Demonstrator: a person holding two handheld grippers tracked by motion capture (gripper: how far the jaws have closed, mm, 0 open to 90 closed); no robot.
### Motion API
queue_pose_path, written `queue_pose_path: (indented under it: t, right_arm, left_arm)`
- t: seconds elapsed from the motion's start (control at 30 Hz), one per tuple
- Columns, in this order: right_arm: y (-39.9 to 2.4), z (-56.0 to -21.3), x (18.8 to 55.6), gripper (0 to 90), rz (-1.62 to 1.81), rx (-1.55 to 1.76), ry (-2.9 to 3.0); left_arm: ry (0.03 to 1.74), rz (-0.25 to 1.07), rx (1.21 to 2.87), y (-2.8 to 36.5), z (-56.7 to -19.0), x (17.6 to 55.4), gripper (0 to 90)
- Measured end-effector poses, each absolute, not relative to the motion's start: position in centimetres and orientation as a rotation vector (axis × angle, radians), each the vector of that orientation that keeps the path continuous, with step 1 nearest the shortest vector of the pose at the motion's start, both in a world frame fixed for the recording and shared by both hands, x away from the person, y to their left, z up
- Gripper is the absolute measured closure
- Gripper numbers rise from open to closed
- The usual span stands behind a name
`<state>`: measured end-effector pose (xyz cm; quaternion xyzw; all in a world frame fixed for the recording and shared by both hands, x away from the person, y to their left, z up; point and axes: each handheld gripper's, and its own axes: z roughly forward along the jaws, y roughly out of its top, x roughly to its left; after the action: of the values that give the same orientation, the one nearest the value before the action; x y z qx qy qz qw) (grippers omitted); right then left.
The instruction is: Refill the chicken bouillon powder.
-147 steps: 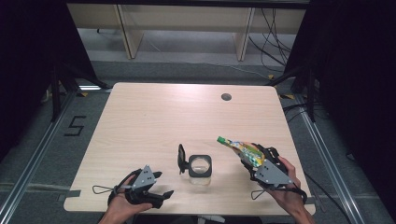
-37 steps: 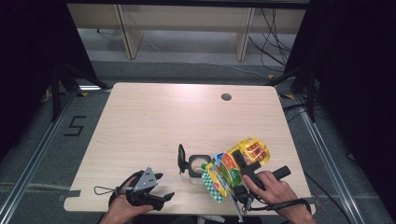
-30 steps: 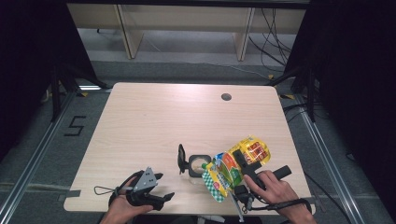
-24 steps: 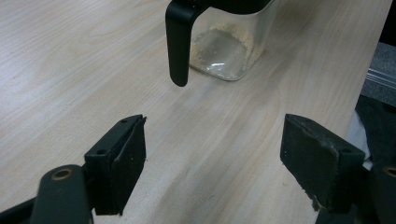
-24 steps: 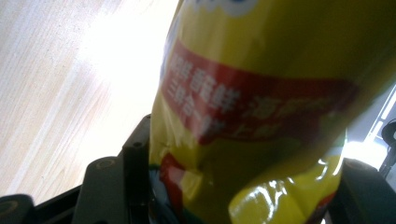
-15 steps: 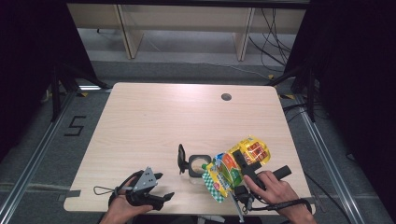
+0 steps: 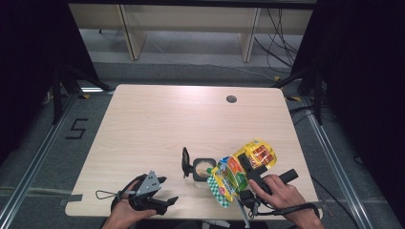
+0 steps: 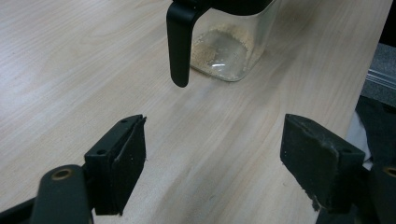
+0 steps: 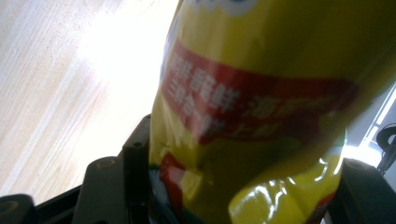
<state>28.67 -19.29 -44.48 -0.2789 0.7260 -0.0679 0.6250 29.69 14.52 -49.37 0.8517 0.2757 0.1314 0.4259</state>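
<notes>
High view: your right gripper [image 7: 239, 172] pinches the yellow snack bag [image 7: 235, 172], tipped over the glass jar [image 7: 204, 168] at table six o'clock; little poured, most remains. Left gripper [image 7: 162, 199] spread, empty.

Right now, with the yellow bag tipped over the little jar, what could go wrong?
1. The yellow bag, held in the right hand-held gripper, leans over the jar's small mouth, so powder might spill onto the table.
2. The left hand-held gripper is open and off the jar, so a bump could tip it.
</notes>
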Motion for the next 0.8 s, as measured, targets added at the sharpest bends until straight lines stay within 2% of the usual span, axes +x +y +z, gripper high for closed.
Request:
queue_pose_path:
  t: [0.8]
  right_arm:
    - [-19.08, -43.86, 28.59, 39.9, -0.189, -0.667, 1.655]
  left_arm:
    - [0.678, 0.331, 2.149, 14.65, -49.25, 29.77, 22.1]
